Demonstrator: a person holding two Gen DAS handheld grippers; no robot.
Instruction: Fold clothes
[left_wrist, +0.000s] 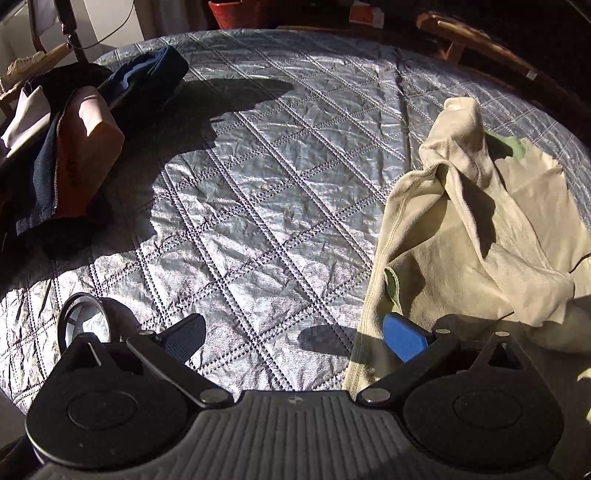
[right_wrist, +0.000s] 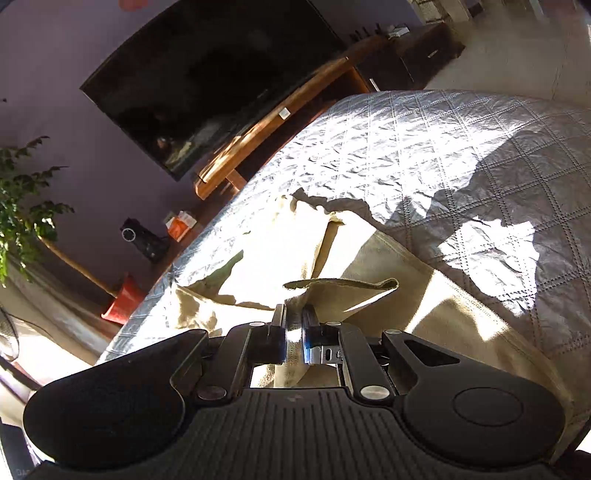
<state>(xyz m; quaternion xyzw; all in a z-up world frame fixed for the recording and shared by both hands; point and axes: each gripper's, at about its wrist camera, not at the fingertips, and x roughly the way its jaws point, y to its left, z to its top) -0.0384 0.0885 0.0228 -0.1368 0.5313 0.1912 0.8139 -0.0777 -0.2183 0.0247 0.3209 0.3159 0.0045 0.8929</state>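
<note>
**Caller:** Sunlit quilted bedspread (left_wrist: 266, 192), hard shadows all over it, dark clothes (left_wrist: 62, 155) heaped at the far left. Where's the piece you're working on?

**Me:** Cream garment (left_wrist: 472, 229), bunched up on the right side of the bed, one ridge standing tall, a bit of green lining showing at its edges. It isn't flat anywhere yet.

**Caller:** And your left gripper (left_wrist: 295, 338)?

**Me:** Fingers spread wide, nothing between them. One blue pad (left_wrist: 404, 338) sits over the garment's near hem, the other over bare quilt. Whether that pad touches the cloth, I can't tell.

**Caller:** The right one?

**Me:** My right gripper (right_wrist: 294, 325) has its fingers nearly pressed together, just a narrow gap. A fold of the cream cloth (right_wrist: 343, 286) lies just ahead of the tips and runs down between them, but whether the pads truly pinch it I can't tell.

**Caller:** So how do you do this step well?

**Me:** I'd judge this is the spreading stage, early on. Best to take a firm hold on one single layer at a hem or corner with each gripper, well apart, then draw the cloth out taut and lay it flat on the open quilt in the middle.

**Caller:** Risks?

**Me:** Catching two layers at once, or dragging the bedspread along. The glare hides seams, so I'd go slowly.
</note>
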